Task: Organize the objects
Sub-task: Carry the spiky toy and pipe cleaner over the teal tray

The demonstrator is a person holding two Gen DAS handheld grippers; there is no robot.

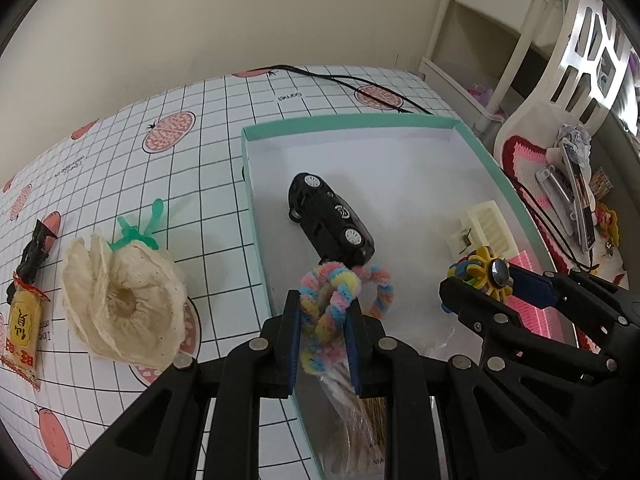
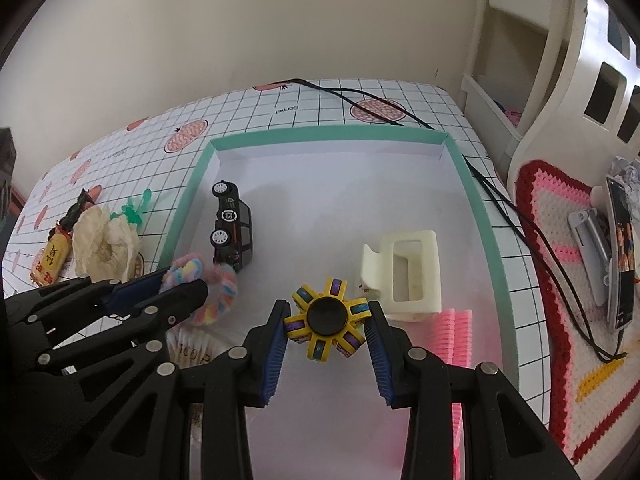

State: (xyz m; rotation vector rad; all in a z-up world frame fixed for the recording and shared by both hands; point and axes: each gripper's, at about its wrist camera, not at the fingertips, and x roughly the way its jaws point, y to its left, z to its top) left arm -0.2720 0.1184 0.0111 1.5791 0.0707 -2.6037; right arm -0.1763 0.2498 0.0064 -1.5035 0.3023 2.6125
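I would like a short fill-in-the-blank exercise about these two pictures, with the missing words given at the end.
1. The left gripper is shut on the pastel ____ hair tie.
2. The right gripper holds the yellow spinner over the ____-rimmed box.
3. The black toy car lies on its ____ inside the box.
4. The cream net lies ____ the box, on the tablecloth.

Missing words: fuzzy; green; side; outside

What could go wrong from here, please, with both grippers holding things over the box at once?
The left gripper holds a floppy pastel pipe-cleaner ring close to the toy car; its loops could snag or nudge the car. The right gripper pinches the yellow spinner by its arm tips, so it might rotate and slip out.
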